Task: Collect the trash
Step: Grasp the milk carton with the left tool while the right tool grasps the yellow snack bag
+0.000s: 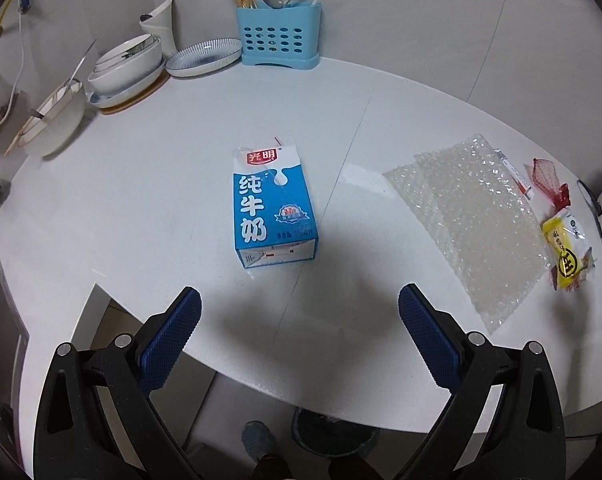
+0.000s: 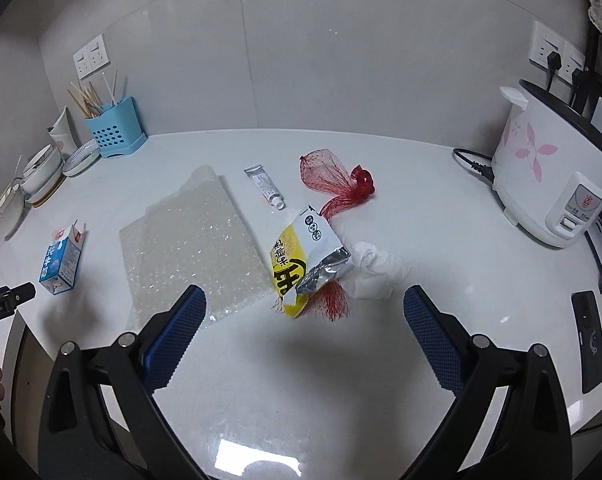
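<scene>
1. The left claw [image 1: 299,322] stands wide open and holds nothing; its blue ribbed pads hover over the near edge of the white counter [image 1: 141,208], aimed at 12 o'clock.
2. The blue-and-white cardboard milk carton [image 1: 272,208] lies on its side straight ahead of that claw, apart from it, with its opened spout pointing to the wall. Judgement: the gap between the pads looks wider than the carton, so a straight advance should bracket it.
3. The right claw [image 2: 305,328] is likewise spread fully and empty, poised above the counter's front edge.
4. Ahead of the right claw, toward 12 o'clock, lies the yellow-and-white torn snack wrapper [image 2: 305,256]. It rests partly on the red plastic mesh bag [image 2: 333,184] and touches the crumpled white tissue [image 2: 371,268] at its 3 o'clock side.
5. The clear bubble-wrap sheet [image 2: 193,240] lies flat at 10 o'clock from the right claw; the small white squeeze tube [image 2: 265,186] sits just beyond it, at its 2 o'clock corner.
6. Not trash, by my judgement: the blue perforated utensil holder [image 1: 279,36], the stacked white bowls [image 1: 127,66] at 10 o'clock, and the white rice cooker with pink flowers [image 2: 549,176] at 2 o'clock. These stand against the wall, clear of the working area.
7. A dark round bin [image 1: 335,432] appears below the counter edge in the left view; probably the destination.
8. Assessment: collection not yet begun; all litter is on the counter.
</scene>
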Demonstrator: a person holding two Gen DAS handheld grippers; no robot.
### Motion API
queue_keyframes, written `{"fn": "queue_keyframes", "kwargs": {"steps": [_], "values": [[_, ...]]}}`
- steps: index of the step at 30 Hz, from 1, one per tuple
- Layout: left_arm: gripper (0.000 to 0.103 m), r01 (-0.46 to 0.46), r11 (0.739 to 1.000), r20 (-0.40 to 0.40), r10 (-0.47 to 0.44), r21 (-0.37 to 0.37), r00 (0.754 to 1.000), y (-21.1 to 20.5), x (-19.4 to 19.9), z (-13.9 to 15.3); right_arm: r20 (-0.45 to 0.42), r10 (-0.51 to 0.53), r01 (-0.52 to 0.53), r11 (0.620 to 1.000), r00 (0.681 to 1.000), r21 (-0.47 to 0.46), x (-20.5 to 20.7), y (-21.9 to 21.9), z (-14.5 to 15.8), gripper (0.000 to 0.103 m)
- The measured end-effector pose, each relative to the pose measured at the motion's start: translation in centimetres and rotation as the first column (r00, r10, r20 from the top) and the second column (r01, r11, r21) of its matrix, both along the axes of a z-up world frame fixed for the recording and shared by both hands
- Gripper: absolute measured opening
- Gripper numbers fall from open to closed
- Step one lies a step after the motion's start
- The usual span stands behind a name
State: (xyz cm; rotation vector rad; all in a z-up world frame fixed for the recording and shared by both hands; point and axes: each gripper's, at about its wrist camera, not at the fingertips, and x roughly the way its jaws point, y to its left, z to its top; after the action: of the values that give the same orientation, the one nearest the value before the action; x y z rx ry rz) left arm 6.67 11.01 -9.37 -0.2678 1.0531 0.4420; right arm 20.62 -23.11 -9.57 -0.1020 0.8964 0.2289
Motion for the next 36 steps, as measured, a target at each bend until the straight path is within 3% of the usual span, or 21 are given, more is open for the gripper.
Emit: {"fn": "queue_keyframes", "kwargs": {"steps": [10, 21, 26, 29, 36], "values": [[0.097, -0.04, 0.999, -0.071, 0.04, 0.0, 0.997, 4.4, 5.4, -2.4, -0.124, 0.058, -0.072, 0.991, 0.991, -0.111, 7.0, 2.4, -2.9, 0.095], [0.097, -0.099, 0.994, -0.17, 0.09, -0.042, 0.981, 6.7, 7.7, -6.3, -0.246, 0.068, -0.13, 0.961, 0.967, -0.245, 11.4, 4.5, -7.2, 0.09], [0.096, -0.12, 0.991, -0.198, 0.107, -0.054, 0.974, 7.3, 8.3, -7.3, -0.305, 0.061, -0.139, 0.96, 0.95, -0.242, 12.2, 4.8, -8.6, 0.076], [0.092, -0.139, 0.988, -0.218, 0.121, -0.065, 0.968, 7.7, 8.4, -8.0, -0.328, 0.053, -0.131, 0.966, 0.943, -0.224, 12.4, 4.7, -9.1, 0.069], [0.063, -0.141, 0.987, -0.226, 0.122, -0.07, 0.966, 7.8, 8.5, -8.1, -0.325, 0.059, -0.136, 0.967, 0.944, -0.217, 12.1, 5.1, -8.9, 0.051]]}}
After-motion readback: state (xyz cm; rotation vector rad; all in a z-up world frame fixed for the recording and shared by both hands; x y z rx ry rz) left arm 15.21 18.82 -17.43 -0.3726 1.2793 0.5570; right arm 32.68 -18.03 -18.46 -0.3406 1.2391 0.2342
